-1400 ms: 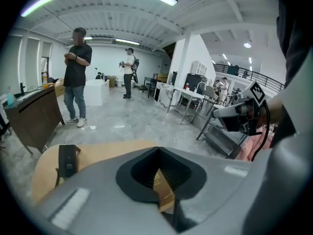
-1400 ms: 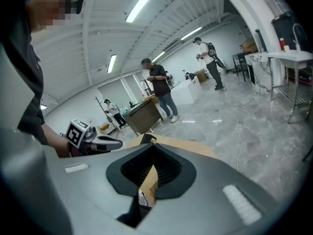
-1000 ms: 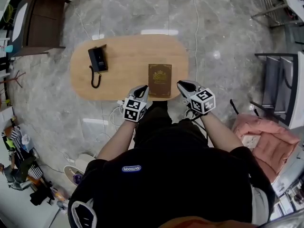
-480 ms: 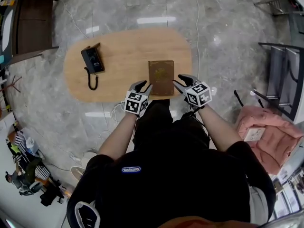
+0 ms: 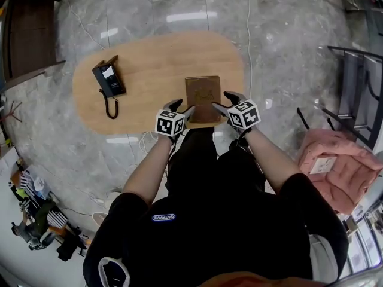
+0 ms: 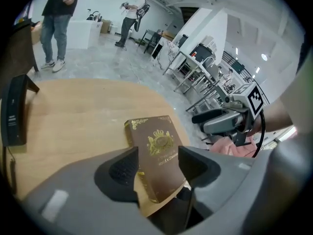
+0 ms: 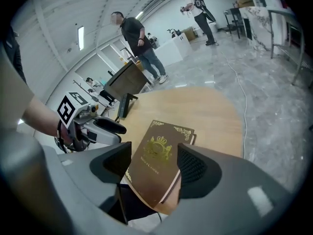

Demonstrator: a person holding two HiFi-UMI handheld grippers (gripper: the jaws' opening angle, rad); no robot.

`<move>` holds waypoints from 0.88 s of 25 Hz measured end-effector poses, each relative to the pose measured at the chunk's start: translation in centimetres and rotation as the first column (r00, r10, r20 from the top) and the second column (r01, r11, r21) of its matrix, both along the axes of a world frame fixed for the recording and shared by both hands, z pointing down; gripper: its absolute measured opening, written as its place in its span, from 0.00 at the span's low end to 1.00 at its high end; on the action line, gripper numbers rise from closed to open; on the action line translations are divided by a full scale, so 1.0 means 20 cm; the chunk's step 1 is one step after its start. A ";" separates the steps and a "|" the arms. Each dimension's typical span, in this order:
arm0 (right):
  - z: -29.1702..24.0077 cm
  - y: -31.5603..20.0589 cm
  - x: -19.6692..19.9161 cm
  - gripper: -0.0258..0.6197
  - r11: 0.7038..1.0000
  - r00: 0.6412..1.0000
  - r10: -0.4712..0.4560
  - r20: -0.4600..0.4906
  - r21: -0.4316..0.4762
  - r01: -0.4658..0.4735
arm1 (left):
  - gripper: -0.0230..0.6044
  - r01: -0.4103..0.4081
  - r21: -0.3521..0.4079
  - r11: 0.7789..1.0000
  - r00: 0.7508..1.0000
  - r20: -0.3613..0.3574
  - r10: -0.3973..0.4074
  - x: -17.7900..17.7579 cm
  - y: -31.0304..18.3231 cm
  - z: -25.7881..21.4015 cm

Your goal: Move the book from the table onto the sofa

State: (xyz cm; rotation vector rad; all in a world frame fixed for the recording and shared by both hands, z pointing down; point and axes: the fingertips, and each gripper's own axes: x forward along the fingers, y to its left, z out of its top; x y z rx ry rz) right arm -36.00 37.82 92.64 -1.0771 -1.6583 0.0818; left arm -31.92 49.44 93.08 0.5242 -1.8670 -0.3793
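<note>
The brown book (image 5: 202, 98) lies flat at the near edge of the table (image 5: 149, 58) (a black telephone (image 5: 108, 81) sits well to its left). The left hand-held gripper (image 5: 181, 107) and right hand-held gripper (image 5: 225, 101) flank its near end, jaws apart. The right one's jaws have just been opening, with the book between them but not clamped.

Of the book (image 6: 155, 141), the lower sides hide behind the jaws of the left gripper (image 6: 157, 156); its gold title is too small to read; the picture's edge cuts off the telephone (image 6: 13, 110).
</note>
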 end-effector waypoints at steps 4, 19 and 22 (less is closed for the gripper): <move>0.16 0.00 -0.02 0.58 0.999 0.998 0.036 -0.043 0.035 -0.035 | 0.49 0.034 0.050 0.998 0.998 -0.053 -0.032 -0.03 0.01 0.14; 0.52 0.07 0.01 0.62 0.994 0.986 0.056 -0.158 0.106 -0.040 | 0.51 0.077 0.134 0.988 0.986 -0.158 -0.056 -0.08 -0.06 0.42; 0.54 0.06 0.00 0.58 0.991 0.983 0.067 -0.169 0.130 -0.045 | 0.51 0.055 0.121 0.991 0.978 -0.207 -0.029 -0.05 -0.09 0.48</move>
